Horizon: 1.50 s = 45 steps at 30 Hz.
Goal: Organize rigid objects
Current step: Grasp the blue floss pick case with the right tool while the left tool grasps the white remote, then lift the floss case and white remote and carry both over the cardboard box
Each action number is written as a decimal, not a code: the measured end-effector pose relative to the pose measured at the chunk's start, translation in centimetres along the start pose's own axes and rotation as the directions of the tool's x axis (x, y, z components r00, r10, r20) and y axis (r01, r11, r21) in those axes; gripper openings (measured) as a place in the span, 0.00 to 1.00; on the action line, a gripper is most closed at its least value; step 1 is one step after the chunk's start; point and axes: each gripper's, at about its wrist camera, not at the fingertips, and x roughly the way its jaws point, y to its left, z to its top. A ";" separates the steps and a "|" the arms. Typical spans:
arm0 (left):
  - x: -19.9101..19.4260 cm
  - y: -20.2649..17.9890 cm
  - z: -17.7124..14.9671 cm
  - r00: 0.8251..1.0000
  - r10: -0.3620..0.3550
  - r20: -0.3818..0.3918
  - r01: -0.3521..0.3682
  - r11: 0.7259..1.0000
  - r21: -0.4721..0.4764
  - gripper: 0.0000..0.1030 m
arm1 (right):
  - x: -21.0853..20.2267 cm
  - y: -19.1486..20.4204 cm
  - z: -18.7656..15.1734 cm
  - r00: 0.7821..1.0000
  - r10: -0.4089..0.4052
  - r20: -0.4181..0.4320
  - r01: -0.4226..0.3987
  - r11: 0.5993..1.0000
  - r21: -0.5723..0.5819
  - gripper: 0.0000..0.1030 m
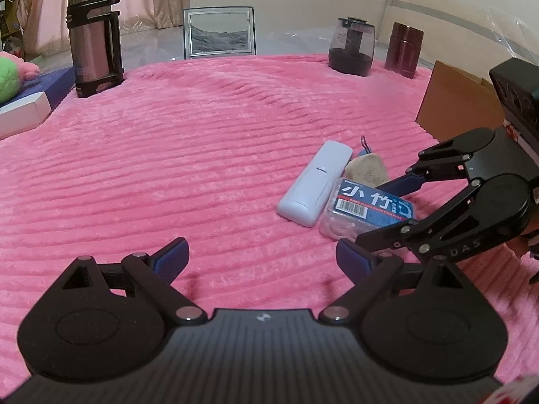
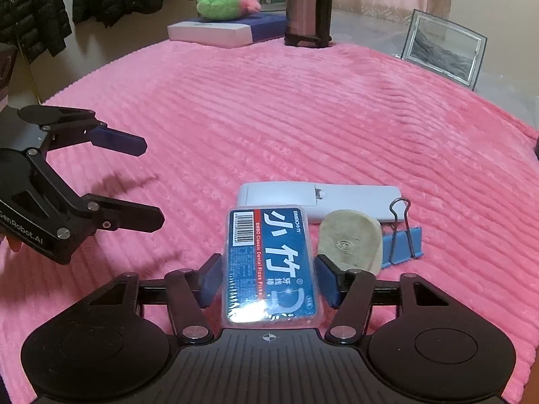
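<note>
The left gripper (image 1: 261, 257) is hanging open over the pink blanket (image 1: 168, 168), holding nothing. The floss box (image 1: 369, 207) is lying beside the remote (image 1: 313, 185).

The right gripper (image 2: 267, 277) is hugging the floss box (image 2: 271, 262) between both pads, box touching the remote (image 2: 357, 198).

One floss box (image 2: 269, 262), one remote (image 2: 320, 198), one binder clip (image 2: 404, 239), two flasks (image 1: 94, 33).

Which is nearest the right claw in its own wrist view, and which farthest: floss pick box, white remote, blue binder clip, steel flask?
1. Floss pick box: between the right claw's fingers.
2. White remote and blue binder clip: remote just behind the box, clip to the right; too close to rank.
3. Steel flask: far edge of the pink blanket, upright.
</note>
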 end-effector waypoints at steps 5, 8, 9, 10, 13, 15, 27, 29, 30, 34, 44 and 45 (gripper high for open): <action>0.1 -0.1 0.0 1.000 -0.009 -0.007 0.009 1.000 0.002 0.89 | -0.2 0.3 -0.2 0.999 -0.031 0.006 0.031 0.999 0.037 0.53; 0.1 -0.1 0.2 1.000 -0.016 -0.003 0.016 1.000 0.003 0.89 | -1.4 0.3 -0.7 0.998 -0.054 0.026 0.051 0.993 0.103 0.52; 0.2 -0.1 0.2 1.000 -0.019 -0.002 0.019 1.000 0.006 0.89 | -2.0 0.3 -0.9 0.997 -0.063 0.040 0.057 0.991 0.123 0.52; 0.3 -0.2 0.4 1.000 -0.023 -0.003 0.023 1.000 0.010 0.89 | -2.6 0.4 -1.2 0.996 -0.070 0.054 0.062 0.988 0.139 0.52; 0.8 -0.6 0.9 0.999 -0.037 -0.003 0.037 0.999 0.030 0.88 | -4.7 0.5 -2.1 0.990 -0.104 0.095 0.085 0.979 0.184 0.52; 1.4 -1.0 1.4 0.999 -0.047 -0.007 0.047 0.998 0.043 0.86 | -5.9 0.3 -2.7 0.984 -0.136 0.117 0.106 0.968 0.228 0.52; 8.0 -3.4 4.7 0.995 -0.082 -0.056 0.092 0.973 0.213 0.61 | -7.8 -2.0 -5.0 0.957 -0.274 0.095 0.223 0.905 0.363 0.52; 9.0 -3.7 5.0 0.994 -0.080 -0.073 0.095 0.967 0.235 0.57 | -7.8 -2.4 -5.3 0.957 -0.272 0.099 0.217 0.901 0.375 0.52; 9.5 -3.9 5.1 0.993 -0.084 -0.083 0.101 0.966 0.236 0.55 | -7.8 -2.5 -5.4 0.957 -0.273 0.099 0.218 0.900 0.378 0.52; 10.8 -4.3 5.4 0.990 -0.091 -0.106 0.114 0.967 0.230 0.42 | -7.6 -2.6 -5.6 0.958 -0.271 0.094 0.215 0.895 0.391 0.52; 4.4 -4.9 1.1 0.993 -0.037 -0.113 0.041 0.999 0.033 0.32 | -9.0 -0.9 -6.4 0.961 -0.253 0.107 0.188 0.889 0.418 0.52; 3.5 -5.1 0.4 0.993 -0.039 -0.111 0.042 0.999 0.017 0.32 | -9.1 -0.5 -6.6 0.962 -0.250 0.106 0.184 0.887 0.423 0.52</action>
